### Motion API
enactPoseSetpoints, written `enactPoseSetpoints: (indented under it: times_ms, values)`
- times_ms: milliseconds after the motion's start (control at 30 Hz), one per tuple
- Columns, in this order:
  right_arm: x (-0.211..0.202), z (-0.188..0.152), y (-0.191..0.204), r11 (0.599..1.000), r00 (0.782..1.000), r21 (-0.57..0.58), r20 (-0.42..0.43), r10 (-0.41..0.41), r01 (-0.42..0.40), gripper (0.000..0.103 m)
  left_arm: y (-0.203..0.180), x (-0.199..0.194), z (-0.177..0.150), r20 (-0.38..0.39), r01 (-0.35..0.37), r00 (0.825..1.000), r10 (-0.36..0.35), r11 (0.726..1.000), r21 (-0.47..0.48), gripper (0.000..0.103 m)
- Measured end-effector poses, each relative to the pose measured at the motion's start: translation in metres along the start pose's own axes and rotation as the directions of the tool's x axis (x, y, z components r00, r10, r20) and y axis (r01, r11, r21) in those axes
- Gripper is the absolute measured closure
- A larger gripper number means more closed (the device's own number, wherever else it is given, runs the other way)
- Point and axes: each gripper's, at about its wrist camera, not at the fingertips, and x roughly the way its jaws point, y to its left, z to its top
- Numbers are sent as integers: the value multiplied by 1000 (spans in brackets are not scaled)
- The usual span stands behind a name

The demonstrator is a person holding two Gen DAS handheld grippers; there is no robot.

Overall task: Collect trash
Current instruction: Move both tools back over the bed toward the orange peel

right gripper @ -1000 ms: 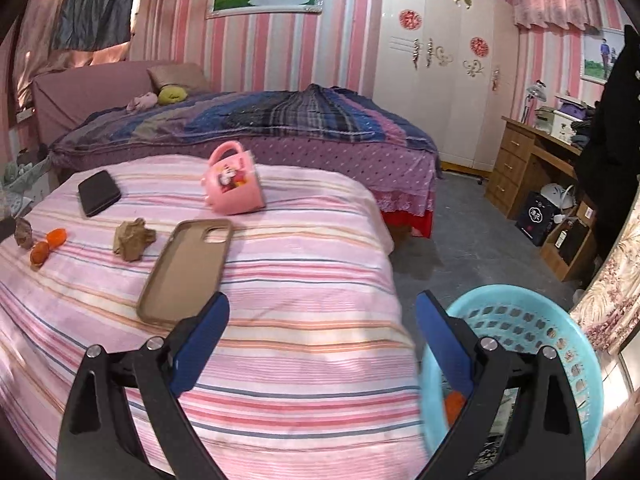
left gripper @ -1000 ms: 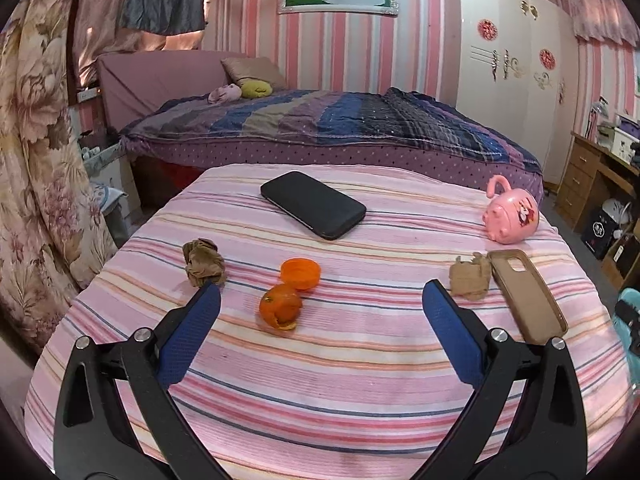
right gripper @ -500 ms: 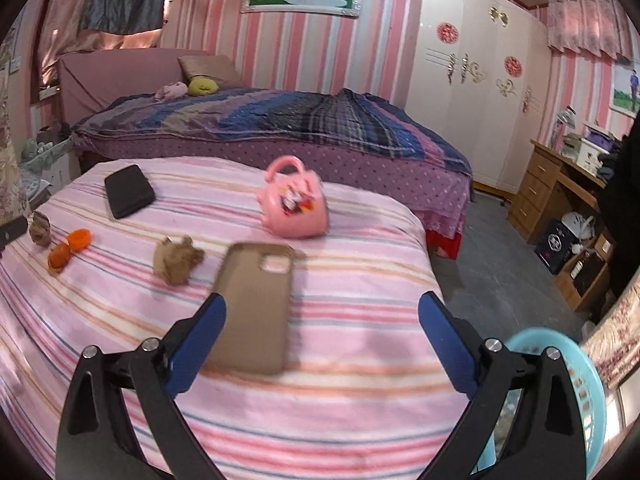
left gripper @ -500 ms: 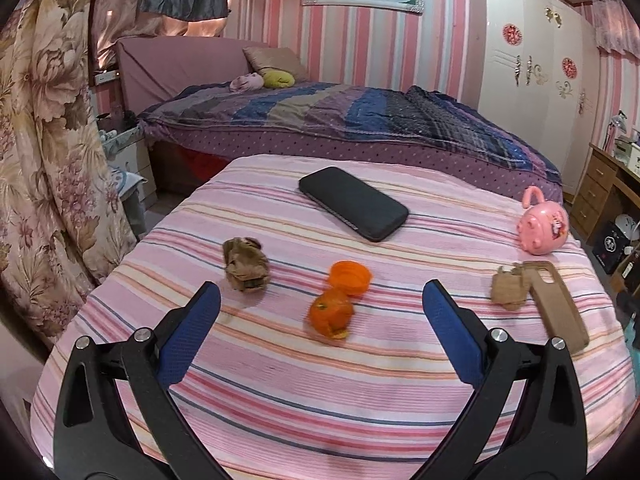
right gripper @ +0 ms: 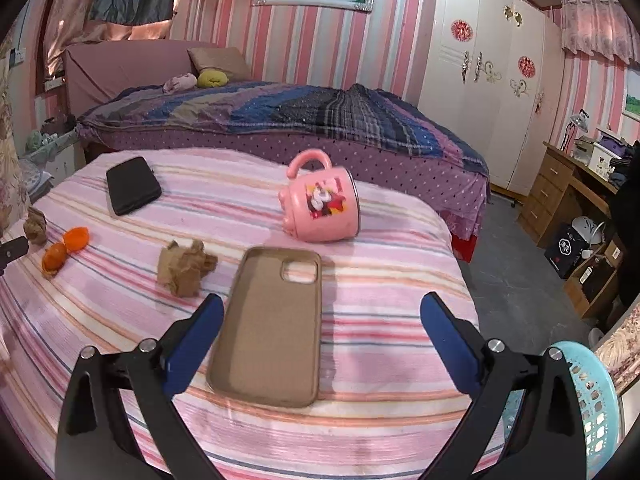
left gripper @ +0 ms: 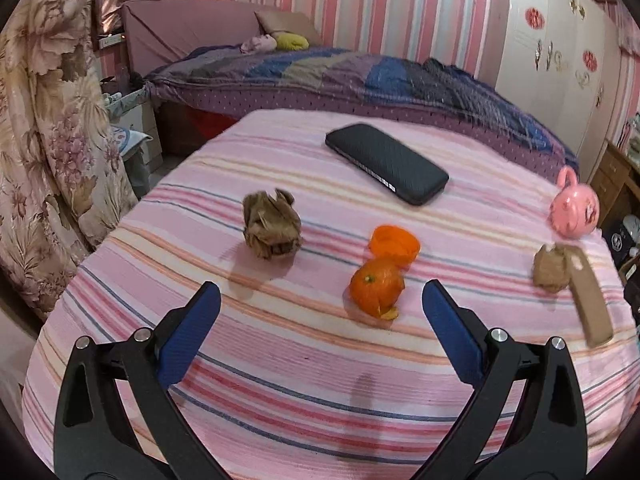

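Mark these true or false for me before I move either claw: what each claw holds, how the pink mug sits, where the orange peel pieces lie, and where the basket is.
1. Both claws are open and hold nothing: left claw, right claw. True.
2. The pink mug stands upright. False: it lies on its side.
3. The two orange peel pieces lie between the crumpled brown paper and the phone case. True.
4. The blue basket sits on the striped tablecloth. False: it is off the table's edge, lower right.
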Motion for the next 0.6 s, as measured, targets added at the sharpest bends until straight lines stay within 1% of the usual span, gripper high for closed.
enactPoseSetpoints:
  times_ms: [100,233,300,367,433,467,533,567,600]
  values:
    - [6,-6,-5,1000,1000,16,-31,-4,5,6,-6,8,-4,-33,13,999,-12,1000,28,5]
    - [10,-10,-8,1000,999,12,-47,-6,7,6,-18,19,-6,-78,-28,996,34,996,85,6]
    - [12,-13,-9,1000,998,11,-56,-5,6,6,-20,24,-4,-90,-21,995,29,996,86,6]
    - [15,-14,-9,1000,998,12,-66,4,-3,6,-20,26,-1,-90,-1,996,8,997,73,9]
    - [16,-16,-7,1000,997,4,-73,4,-4,6,-21,29,3,-90,16,996,-10,998,66,17]
    - [18,-15,-6,1000,997,1,-75,5,-5,6,-22,32,4,-94,23,995,-17,998,65,18]
    - [18,-16,-6,1000,997,-3,-77,5,-6,6,-22,37,7,-107,44,994,-38,998,51,29]
    - [18,-16,-5,1000,997,-4,-76,4,-4,6,-22,40,8,-117,60,992,-56,997,38,32]
    - [19,-16,-5,1000,997,-4,-76,5,-5,6,-22,44,9,-126,74,990,-70,997,27,41]
